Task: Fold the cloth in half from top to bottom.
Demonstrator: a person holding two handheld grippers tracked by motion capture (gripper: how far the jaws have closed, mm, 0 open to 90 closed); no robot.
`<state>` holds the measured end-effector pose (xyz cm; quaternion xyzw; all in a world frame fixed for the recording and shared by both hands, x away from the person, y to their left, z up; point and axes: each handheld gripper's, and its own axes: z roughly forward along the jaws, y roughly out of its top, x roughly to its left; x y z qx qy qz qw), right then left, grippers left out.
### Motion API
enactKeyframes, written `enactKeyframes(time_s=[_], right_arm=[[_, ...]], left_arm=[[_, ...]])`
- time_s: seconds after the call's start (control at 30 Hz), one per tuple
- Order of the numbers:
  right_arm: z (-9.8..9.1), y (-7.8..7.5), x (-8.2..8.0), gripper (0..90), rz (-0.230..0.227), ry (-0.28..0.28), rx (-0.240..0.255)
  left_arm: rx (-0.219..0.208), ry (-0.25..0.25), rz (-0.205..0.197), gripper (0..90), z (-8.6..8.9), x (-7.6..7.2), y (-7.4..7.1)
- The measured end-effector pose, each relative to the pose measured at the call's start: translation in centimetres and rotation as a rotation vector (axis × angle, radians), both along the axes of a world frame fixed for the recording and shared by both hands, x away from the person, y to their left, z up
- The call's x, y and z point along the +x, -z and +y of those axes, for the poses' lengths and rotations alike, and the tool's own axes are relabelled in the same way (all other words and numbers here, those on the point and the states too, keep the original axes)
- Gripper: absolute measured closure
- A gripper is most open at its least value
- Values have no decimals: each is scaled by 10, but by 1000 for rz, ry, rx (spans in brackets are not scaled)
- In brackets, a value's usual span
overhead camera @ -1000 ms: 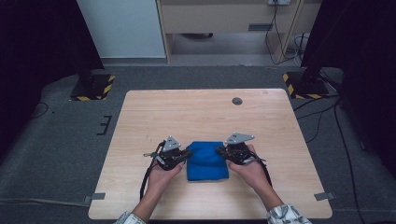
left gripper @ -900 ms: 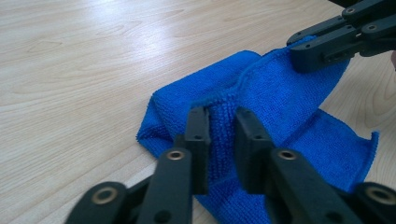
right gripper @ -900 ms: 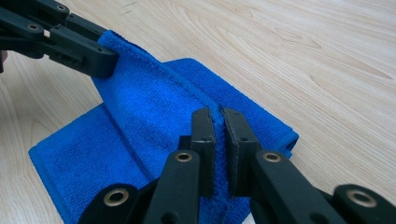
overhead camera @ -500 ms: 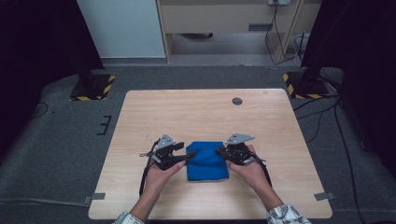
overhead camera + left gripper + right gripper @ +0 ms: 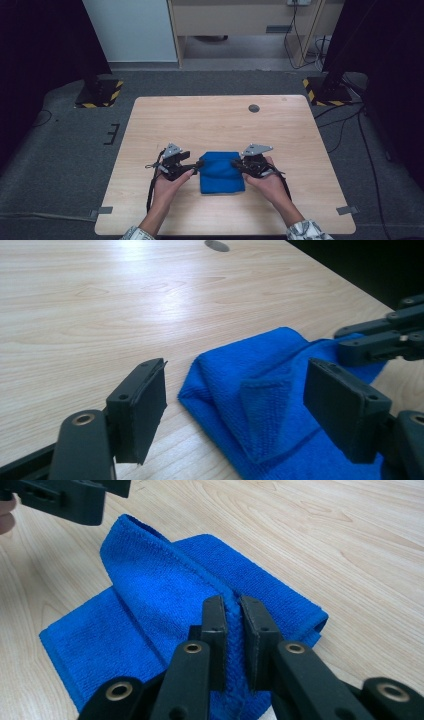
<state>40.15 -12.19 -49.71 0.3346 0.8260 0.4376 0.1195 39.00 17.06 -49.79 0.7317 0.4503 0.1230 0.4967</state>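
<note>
Left gripper has just spread off the blue cloth; right gripper pinches its 3 o'clock edge — probably release gently, keeping the fold flat.

Light wood surface sitting on grey carpet. Small dark round hole showing near far edge. Yellow-black striped stand bases flanking far corners. Cables trailing right.

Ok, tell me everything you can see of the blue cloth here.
The blue cloth is a folded microfibre-looking towel lying on the wooden table near the person's edge. The right hand-held gripper pinches a raised fold of it; the left hand-held gripper has just been opening, its jaws standing astride the cloth's edge without pressing.
</note>
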Motion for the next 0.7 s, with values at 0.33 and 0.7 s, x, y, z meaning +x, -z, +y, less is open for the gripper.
enactKeyframes(time_s=[0.33,0.7], right_arm=[[-5,3,-8,776,12,-15,9],[-8,6,-21,739,16,-39,7]], left_arm=[[30,-28,-7,238,0,1,5],[38,-57,-25,239,0,1,6]])
